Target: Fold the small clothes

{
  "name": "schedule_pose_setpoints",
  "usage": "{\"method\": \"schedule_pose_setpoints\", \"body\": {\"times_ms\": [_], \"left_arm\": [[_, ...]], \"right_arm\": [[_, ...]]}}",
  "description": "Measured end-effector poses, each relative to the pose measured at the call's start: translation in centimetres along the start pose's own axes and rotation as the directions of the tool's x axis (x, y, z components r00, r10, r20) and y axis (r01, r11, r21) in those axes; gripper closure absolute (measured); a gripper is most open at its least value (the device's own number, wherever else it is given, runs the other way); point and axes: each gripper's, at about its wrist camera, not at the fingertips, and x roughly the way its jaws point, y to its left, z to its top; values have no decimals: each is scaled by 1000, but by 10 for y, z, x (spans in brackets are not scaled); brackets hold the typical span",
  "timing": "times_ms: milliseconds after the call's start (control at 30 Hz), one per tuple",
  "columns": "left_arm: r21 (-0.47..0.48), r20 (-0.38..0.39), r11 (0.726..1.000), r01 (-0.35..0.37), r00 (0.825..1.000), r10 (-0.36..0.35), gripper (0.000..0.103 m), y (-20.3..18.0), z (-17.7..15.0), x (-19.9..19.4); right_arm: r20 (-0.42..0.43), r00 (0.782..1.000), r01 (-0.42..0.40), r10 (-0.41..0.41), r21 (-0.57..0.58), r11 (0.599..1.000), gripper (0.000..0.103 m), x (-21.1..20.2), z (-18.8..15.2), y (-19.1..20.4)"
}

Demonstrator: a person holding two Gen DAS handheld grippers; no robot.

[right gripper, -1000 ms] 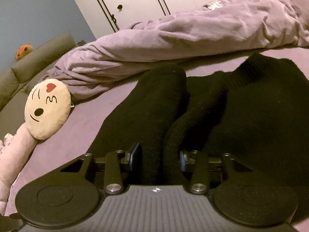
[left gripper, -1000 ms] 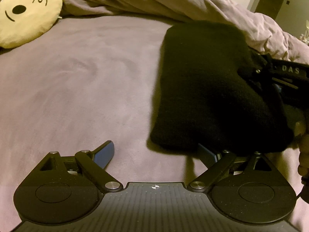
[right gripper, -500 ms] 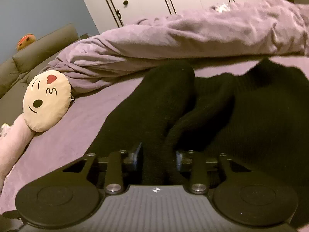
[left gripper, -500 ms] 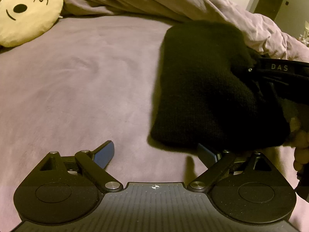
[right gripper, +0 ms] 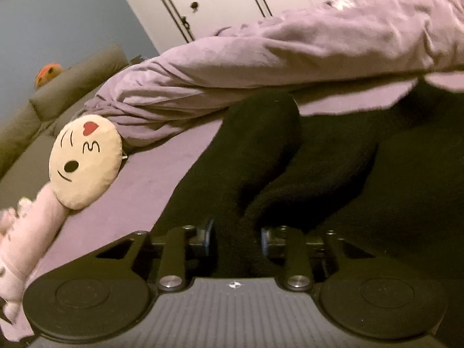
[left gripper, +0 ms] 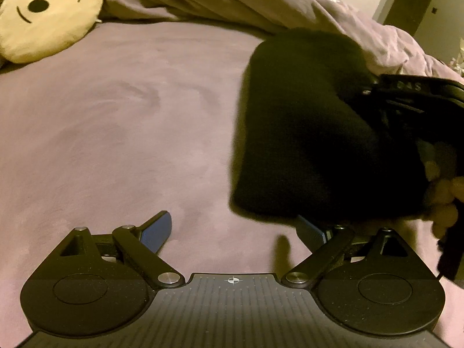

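- As the right tongs (right gripper: 235, 239) pinch a bunched ridge of the black knit garment (right gripper: 261, 156), the cloth rises straight ahead of them on the purple bed (left gripper: 116, 110), w/ its long fold running away toward the rumpled duvet (right gripper: 290, 52).
- Left tongs (left gripper: 237, 232) hang spread wide, nothing between them; blue-padded left finger sits over bare sheet, right finger partly tucked under the garment's near hem.
- Key relation: from the left wrist view the garment lies ahead and to the right, long axis pointing away from the tongs, near edge just beside the right finger.
- Right tongs are the nearer pair: already on the cloth, approx. at its right side, seen at the left view's right edge beside the person's hand (left gripper: 443, 200).
- Judgement: a fold prob. carries the pinched edge leftward across the garment; left tongs are placed to pin or take the near hem.
- Emoji cushion (left gripper: 46, 14) lies well apart at the far left.
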Motion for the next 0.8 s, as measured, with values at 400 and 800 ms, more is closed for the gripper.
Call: {"method": "schedule_pose_setpoints", "body": {"times_ms": [400,800], "left_arm": [[-3,42,1000,20,999,-20,7,-5,5,-20],[81,18,995,60,998,-61,7,-48,16,-1]], "right_arm": [[343,870,468,-354,-347,813,88,-94,19,-16],[168,876,448,-452,58,892,60,-119,-16,-132]]}}
